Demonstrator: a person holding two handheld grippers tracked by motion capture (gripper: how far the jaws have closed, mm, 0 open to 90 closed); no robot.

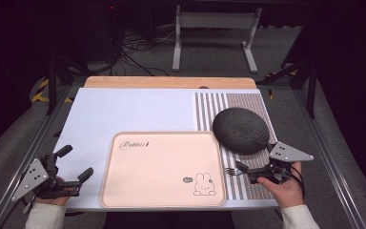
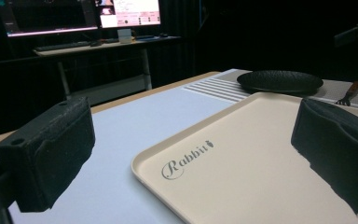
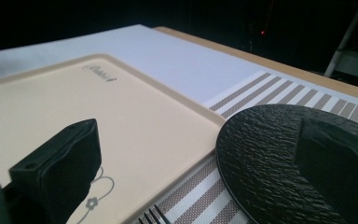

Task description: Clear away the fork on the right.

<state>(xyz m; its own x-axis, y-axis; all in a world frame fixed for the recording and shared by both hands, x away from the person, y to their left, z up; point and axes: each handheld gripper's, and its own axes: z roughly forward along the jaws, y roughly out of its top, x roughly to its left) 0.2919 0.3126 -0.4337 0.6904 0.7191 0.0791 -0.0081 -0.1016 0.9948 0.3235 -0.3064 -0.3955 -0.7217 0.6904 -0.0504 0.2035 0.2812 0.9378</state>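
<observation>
A beige tray (image 1: pixel 162 167) with a rabbit drawing lies at the table's front middle. To its right a dark textured plate (image 1: pixel 240 130) rests on a striped placemat (image 1: pixel 209 107). A small fork (image 1: pixel 230 170) lies on the placemat between tray and plate, tines toward the tray, right in front of my right gripper (image 1: pixel 246 172). That gripper is open; in the right gripper view (image 3: pixel 200 172) its jaws stand wide apart over the tray edge and the plate (image 3: pixel 279 158). My left gripper (image 1: pixel 75 162) is open at the front left, off the tray's left edge (image 2: pixel 168 154), with nothing between its jaws.
A white mat (image 1: pixel 124 112) covers the wooden table top. Metal rails run along both sides of the table. A white stand (image 1: pixel 214 28) and cables are on the floor beyond the far edge. Lit monitors (image 2: pixel 126 11) stand on a desk in the background.
</observation>
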